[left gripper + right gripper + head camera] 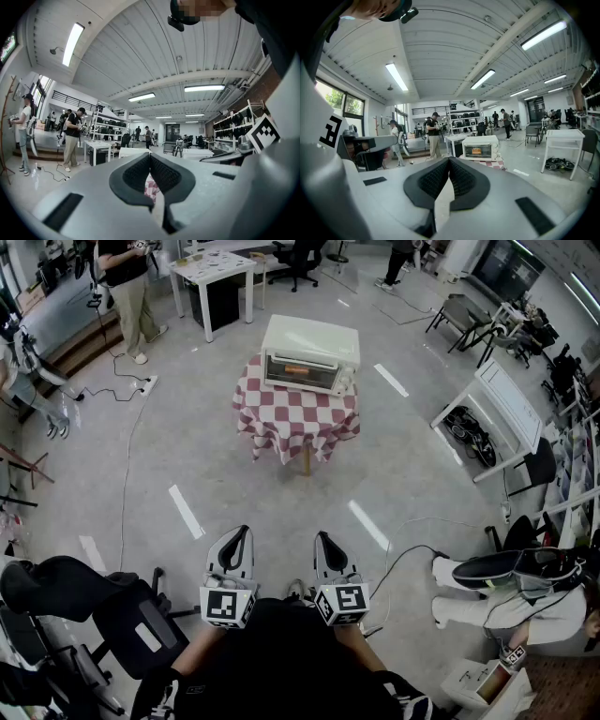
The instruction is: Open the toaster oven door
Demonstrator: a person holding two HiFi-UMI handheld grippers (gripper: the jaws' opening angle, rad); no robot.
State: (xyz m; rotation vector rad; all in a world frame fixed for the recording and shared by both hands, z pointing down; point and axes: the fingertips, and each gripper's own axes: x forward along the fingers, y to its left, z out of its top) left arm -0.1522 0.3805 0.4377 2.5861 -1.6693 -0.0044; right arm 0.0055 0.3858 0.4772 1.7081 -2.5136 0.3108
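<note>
Head view: left claw (241,534) and right claw (323,539) both closed, nothing in them, held low and close in. Toaster oven (311,355) sits well ahead on the checkered desk (292,424), door (300,370) shut. Risks I'd flag: claws arriving closed would bump the door instead of gripping it, and a hard pull could slide the oven across the desk.
</note>
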